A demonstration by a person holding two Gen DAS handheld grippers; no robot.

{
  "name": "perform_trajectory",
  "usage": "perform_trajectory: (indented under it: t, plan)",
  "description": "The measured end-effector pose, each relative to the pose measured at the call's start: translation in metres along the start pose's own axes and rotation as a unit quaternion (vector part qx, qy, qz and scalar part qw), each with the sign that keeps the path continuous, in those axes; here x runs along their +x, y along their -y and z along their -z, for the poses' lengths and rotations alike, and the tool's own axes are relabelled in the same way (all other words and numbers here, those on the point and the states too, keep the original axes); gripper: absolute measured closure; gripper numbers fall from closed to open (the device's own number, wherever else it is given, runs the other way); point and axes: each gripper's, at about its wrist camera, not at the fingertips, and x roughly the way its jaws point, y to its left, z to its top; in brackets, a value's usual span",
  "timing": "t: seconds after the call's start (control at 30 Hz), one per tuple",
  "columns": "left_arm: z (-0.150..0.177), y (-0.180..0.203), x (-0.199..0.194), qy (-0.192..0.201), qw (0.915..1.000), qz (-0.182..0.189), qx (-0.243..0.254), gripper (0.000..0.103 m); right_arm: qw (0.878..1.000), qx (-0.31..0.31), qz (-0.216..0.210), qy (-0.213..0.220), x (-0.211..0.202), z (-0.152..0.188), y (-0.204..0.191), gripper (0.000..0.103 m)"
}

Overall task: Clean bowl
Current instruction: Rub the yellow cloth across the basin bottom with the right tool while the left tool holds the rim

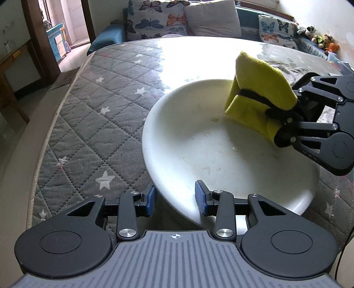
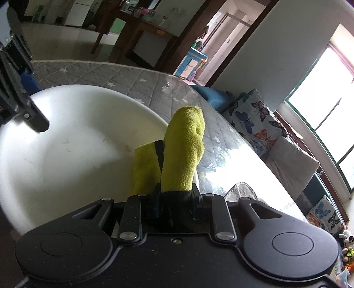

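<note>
The left gripper (image 1: pixel 176 200) is made of black plastic with blue ribbed pads, and its two fingers stand apart on both sides of the near rim of the bowl (image 1: pixel 221 159); a gap shows on each side, so I cannot tell that either pad touches the rim. The bowl is wide, shallow and white, with a smooth glossy inside where some small pale stains and drops are seen. It rests on the table (image 1: pixel 93 115), toward the right part of the left wrist view.

More to the right, the right gripper (image 1: pixel 282 124) comes in from the side, and its black fingers are pressed together on a yellow cloth (image 1: pixel 258 88). The cloth is soft and fuzzy like a towel, folded thick, with a black band around it, and its lower edge is inside the bowl near the far wall. In the right wrist view the cloth (image 2: pixel 183 155) stands up in front of the camera and hides part of the far rim of the bowl (image 2: pixel 66 141).

The table is covered with a grey quilted fabric with white stars, under a clear shiny sheet that reflects the window light. Behind it there are butterfly cushions (image 1: pixel 159 20) on a blue sofa, and small plush toys (image 1: pixel 318 37) at the far right. At the left, a doorway (image 1: pixel 59 28) opens to another room.
</note>
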Motion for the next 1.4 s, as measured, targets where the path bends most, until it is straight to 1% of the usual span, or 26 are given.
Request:
perform_trajectory:
  t: [0.13,0.3,0.5,0.7,0.9,1.1,1.27,1.3,1.33,1.4]
  plan:
    - [0.003,0.001,-0.003,0.000,1.0000,-0.001,0.003,0.064,1.000,-0.013,-0.010,-0.008,-0.004,0.001,-0.004,0.078]
    - [0.006,-0.002,0.001,0.001,1.0000,-0.002,0.006,0.064,0.999,-0.014,-0.037,-0.018,-0.010,0.002,-0.008,0.078]
    - [0.008,-0.002,0.001,0.003,1.0000,-0.002,0.006,0.063,0.996,0.025,-0.083,-0.028,-0.014,0.004,-0.002,0.078]
    - [0.009,-0.001,0.001,0.004,1.0000,-0.001,0.002,0.063,0.992,0.056,-0.113,-0.028,-0.019,0.004,0.000,0.078]
    - [0.010,0.003,0.002,0.004,1.0000,-0.001,0.003,0.063,0.991,0.059,-0.118,-0.020,-0.021,0.003,-0.004,0.078]
    - [0.010,0.005,0.003,0.004,1.0000,0.001,0.001,0.061,0.993,0.041,-0.110,-0.016,-0.019,-0.002,-0.011,0.078]
    - [0.009,0.006,0.001,0.002,1.0000,0.004,0.000,0.061,0.994,0.044,-0.102,-0.011,-0.020,0.000,-0.010,0.078]
    - [0.009,0.006,0.001,0.002,1.0000,0.004,0.000,0.061,0.994,0.045,-0.101,-0.010,-0.020,0.000,-0.010,0.077]
    - [0.009,0.007,0.001,0.001,1.0000,0.004,0.001,0.061,0.994,0.045,-0.099,-0.009,-0.021,0.000,-0.010,0.074]
    - [0.009,0.007,0.000,0.001,1.0000,0.005,0.001,0.061,0.994,0.044,-0.095,-0.007,-0.024,0.000,-0.010,0.073]
